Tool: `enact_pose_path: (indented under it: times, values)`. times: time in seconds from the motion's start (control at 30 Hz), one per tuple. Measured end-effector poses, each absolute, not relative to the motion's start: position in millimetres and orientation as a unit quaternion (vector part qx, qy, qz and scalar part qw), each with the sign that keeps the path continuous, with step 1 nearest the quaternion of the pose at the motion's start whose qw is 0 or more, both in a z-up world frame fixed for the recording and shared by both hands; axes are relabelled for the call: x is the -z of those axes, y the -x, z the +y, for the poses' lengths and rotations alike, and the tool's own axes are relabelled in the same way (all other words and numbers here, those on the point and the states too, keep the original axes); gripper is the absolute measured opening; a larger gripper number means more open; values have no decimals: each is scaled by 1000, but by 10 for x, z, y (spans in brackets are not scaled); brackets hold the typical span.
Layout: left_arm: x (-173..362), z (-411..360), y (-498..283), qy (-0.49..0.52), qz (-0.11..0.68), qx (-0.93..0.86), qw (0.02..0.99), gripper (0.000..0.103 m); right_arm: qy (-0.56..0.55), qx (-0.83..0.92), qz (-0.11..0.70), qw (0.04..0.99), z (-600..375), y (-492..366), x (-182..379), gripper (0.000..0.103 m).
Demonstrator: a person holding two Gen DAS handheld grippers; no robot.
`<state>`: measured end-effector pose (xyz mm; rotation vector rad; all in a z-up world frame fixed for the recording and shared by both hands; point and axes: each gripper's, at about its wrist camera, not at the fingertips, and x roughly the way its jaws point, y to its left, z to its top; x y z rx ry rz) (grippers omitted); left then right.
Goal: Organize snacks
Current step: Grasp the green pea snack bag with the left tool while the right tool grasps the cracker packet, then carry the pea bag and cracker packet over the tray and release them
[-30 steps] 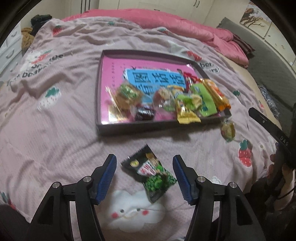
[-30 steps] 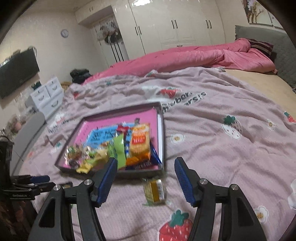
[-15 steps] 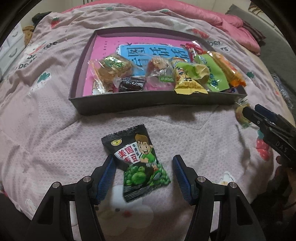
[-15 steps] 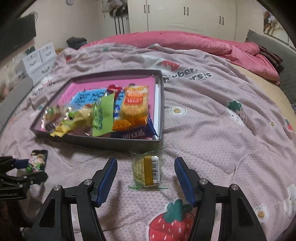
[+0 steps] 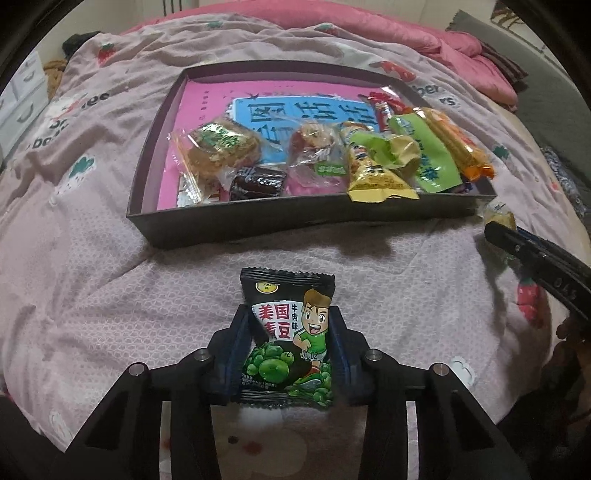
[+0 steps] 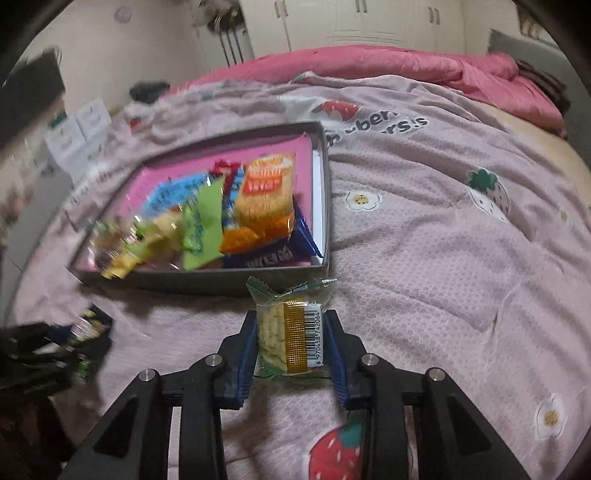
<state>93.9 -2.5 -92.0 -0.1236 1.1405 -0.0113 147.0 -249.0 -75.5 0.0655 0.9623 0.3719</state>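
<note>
My left gripper (image 5: 288,328) is shut on a black green-pea snack packet (image 5: 288,332), held just off the bedspread in front of the dark tray (image 5: 295,221). My right gripper (image 6: 291,332) is shut on a clear-wrapped yellow cracker packet (image 6: 290,332) near the tray's (image 6: 207,280) front right corner. The tray has a pink and blue liner and holds several wrapped snacks. The right gripper shows at the right edge of the left wrist view (image 5: 535,258). The left gripper shows blurred at the left of the right wrist view (image 6: 55,350).
The tray lies on a bed with a pink strawberry-print bedspread (image 5: 92,277). A rumpled pink duvet (image 6: 406,66) lies at the far side. White drawers (image 6: 77,129) stand at the left and white wardrobes (image 6: 369,18) behind the bed.
Both grippers have moved forward and closed, the left on the green-pea packet and the right on the cracker packet. Both packets now sit between the fingers.
</note>
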Motion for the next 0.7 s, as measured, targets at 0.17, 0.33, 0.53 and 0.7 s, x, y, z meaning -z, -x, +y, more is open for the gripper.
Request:
enact_pose_path:
  times: [0.17, 0.33, 0.53, 0.7]
  values:
    - [751, 32, -820, 74, 528, 27, 845, 40, -68, -190, 433, 879, -2565, -1371, 552, 35]
    - [493, 70, -729, 76, 497, 35, 864, 40, -74, -210, 398, 890, -2498, -1286, 358, 35]
    - [237, 98, -680, 70, 465, 30, 882, 40, -63, -232, 367, 898, -2358, -1227, 183, 35]
    - [124, 110, -708, 66, 450, 27, 890, 40, -62, -248, 352, 901, -2285, -1209, 95, 35]
